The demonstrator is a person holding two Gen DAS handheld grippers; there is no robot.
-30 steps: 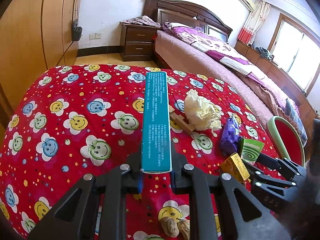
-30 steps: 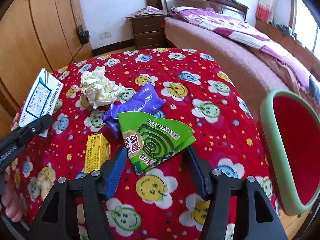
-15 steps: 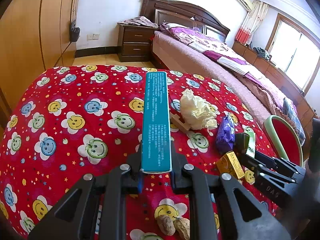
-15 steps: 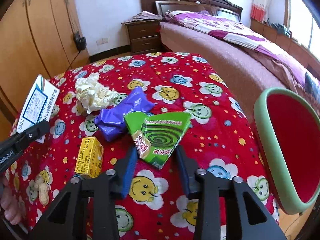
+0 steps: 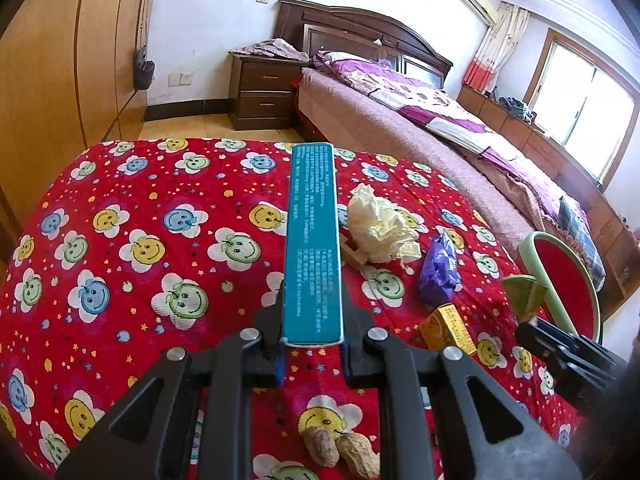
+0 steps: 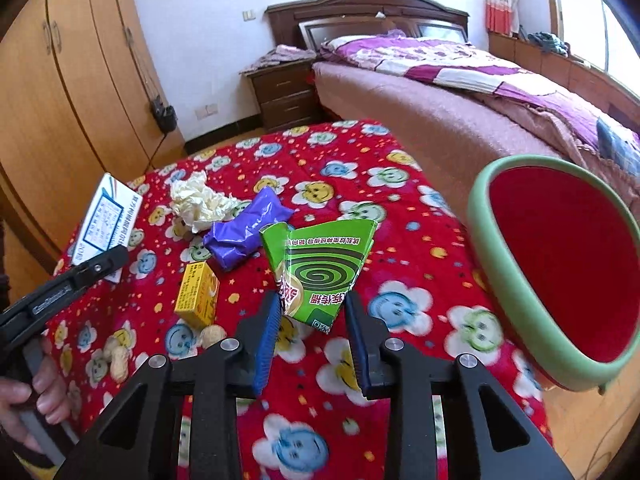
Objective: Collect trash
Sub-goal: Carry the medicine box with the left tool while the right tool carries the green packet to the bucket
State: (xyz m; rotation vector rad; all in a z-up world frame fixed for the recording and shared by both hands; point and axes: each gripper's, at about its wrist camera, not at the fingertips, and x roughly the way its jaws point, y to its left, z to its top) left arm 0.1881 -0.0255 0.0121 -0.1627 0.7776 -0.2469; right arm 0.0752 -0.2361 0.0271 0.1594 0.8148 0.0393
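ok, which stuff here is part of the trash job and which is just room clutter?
Job:
- teal box, in left gripper
- green wrapper, in right gripper
- bin
- tissue wad
- purple bag
- yellow box
- peanuts

Clutter:
- bed
- nightstand
- wardrobe

Red smiley-flower cloth (image 5: 120,208) — bearing crumpled tissue (image 5: 380,228), purple wrapper (image 5: 440,268), yellow box (image 6: 197,294), peanuts (image 5: 340,452).
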